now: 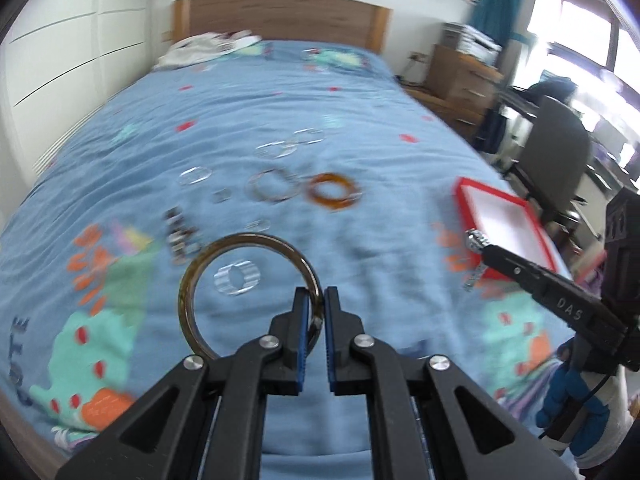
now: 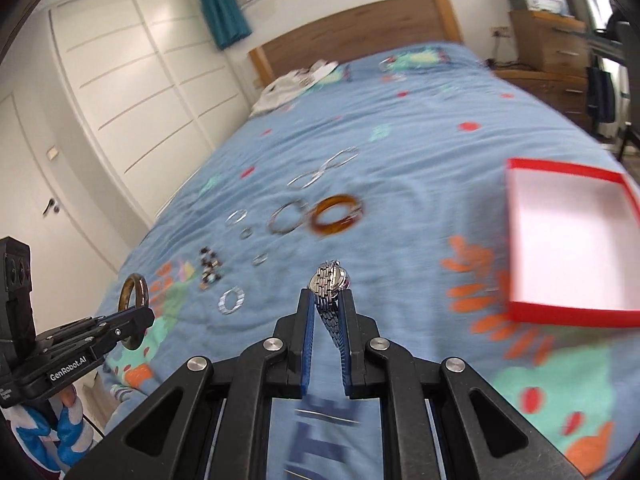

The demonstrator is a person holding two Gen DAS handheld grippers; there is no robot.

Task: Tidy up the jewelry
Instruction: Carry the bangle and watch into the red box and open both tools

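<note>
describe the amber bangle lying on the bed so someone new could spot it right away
Start from the blue patterned bedspread, then find the loose cluster of rings and bracelets near its middle. At the cluster's right end, on the side toward the red-rimmed white box, lies the thick translucent amber-orange bangle, flat on the cloth. Its neighbours are thin silvery or clear hoops; it alone is chunky and warm orange-brown.

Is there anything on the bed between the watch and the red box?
No, only bare blue bedspread with an orange print. In the right wrist view, the watch sits in the right gripper, and the red box lies off to its right.
</note>
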